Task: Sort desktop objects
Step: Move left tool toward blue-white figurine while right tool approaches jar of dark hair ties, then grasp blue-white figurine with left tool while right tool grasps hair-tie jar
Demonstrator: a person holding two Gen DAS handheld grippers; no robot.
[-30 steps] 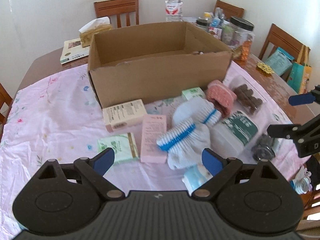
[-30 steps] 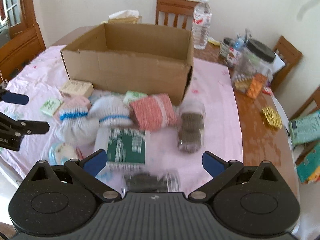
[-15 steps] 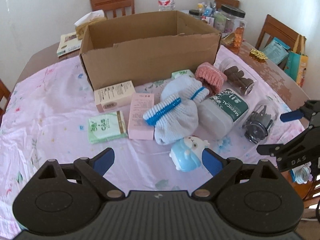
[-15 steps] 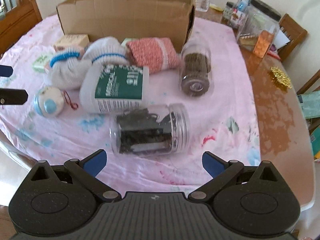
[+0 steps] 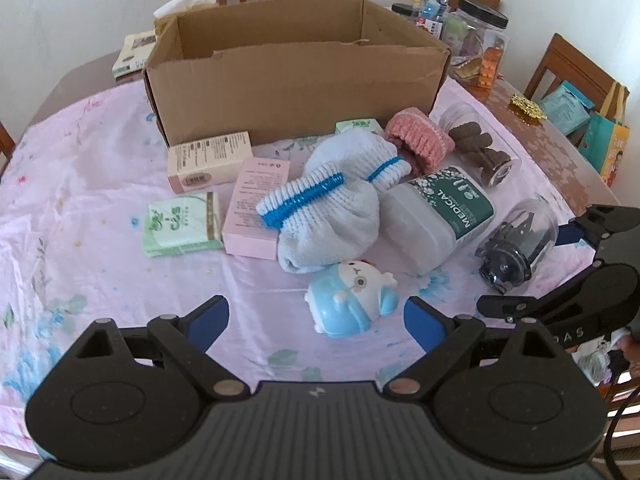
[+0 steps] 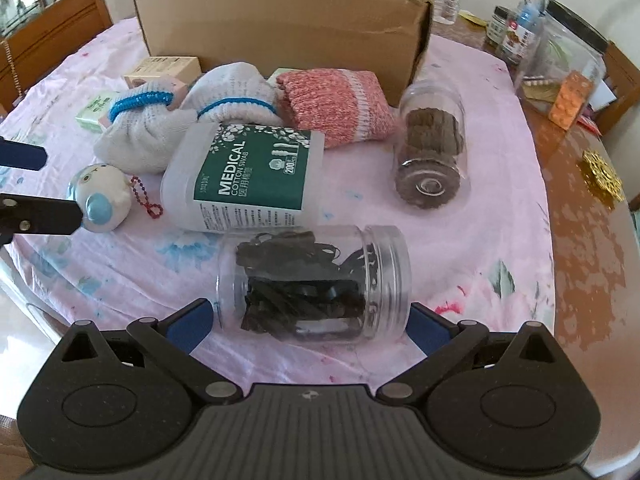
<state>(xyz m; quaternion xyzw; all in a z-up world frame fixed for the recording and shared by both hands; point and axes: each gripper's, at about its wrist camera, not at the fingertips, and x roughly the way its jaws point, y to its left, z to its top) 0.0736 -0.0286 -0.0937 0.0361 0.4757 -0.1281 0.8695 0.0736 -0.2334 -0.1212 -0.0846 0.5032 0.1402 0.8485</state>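
- Right claw (image 6: 308,320) was spread wide, low over the desk (image 6: 560,240), straddling a clear jar of dark hair ties (image 6: 312,284) that lay on its side; fingers (image 6: 188,320) flanked base and lid end, apparently not touching yet. Likely lined up that way to grab it end to end.
- Left claw (image 5: 316,316) was also apart, empty, just in front of the blue-white toy (image 5: 352,300), probably its target.
- Cardboard box (image 5: 296,68) sat open at the back, likely the sorting bin; what I could see of its inside looked empty, so sorting was barely begun.
- The rest lay clustered in front of the box: cotton swab tub (image 6: 244,176) on its side, white-blue socks (image 5: 328,216), pink sock (image 6: 336,104), second jar with brown rolls (image 6: 432,148), pink carton (image 5: 256,208), cream carton (image 5: 210,160), green tissue pack (image 5: 182,228).
- Risk: the round jar could roll off the near desk edge if nudged.
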